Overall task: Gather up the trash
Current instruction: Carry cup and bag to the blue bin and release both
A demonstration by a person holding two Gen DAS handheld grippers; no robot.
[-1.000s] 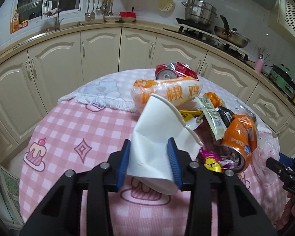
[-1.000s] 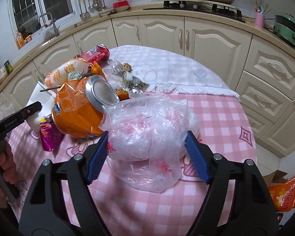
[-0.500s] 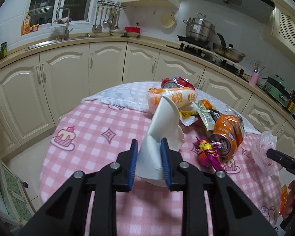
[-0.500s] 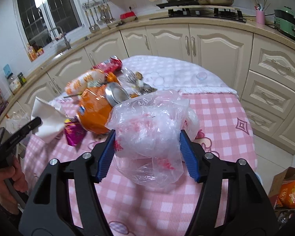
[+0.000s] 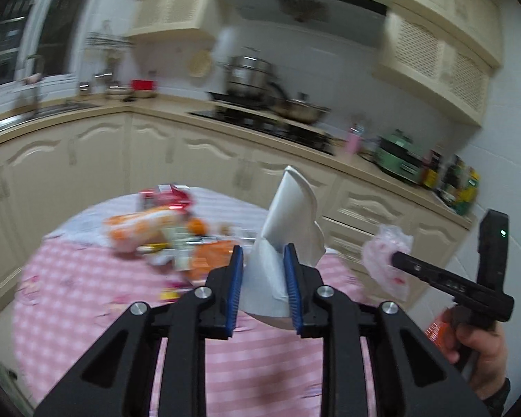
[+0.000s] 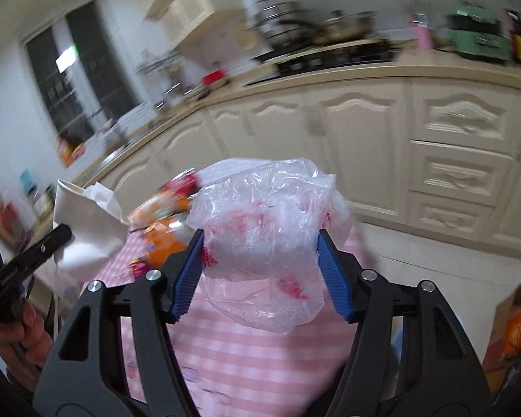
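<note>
White paper napkin (image 5: 288, 243) sits pinched in my left gripper (image 5: 263, 279); my right gripper (image 6: 260, 271) clamps the clear plastic bag (image 6: 267, 243) — both now lifted well above the pink checked tablecloth (image 5: 87, 295). Labels on the trash pile (image 5: 170, 232) have blurred — unreadable, unlike a second ago.
</note>
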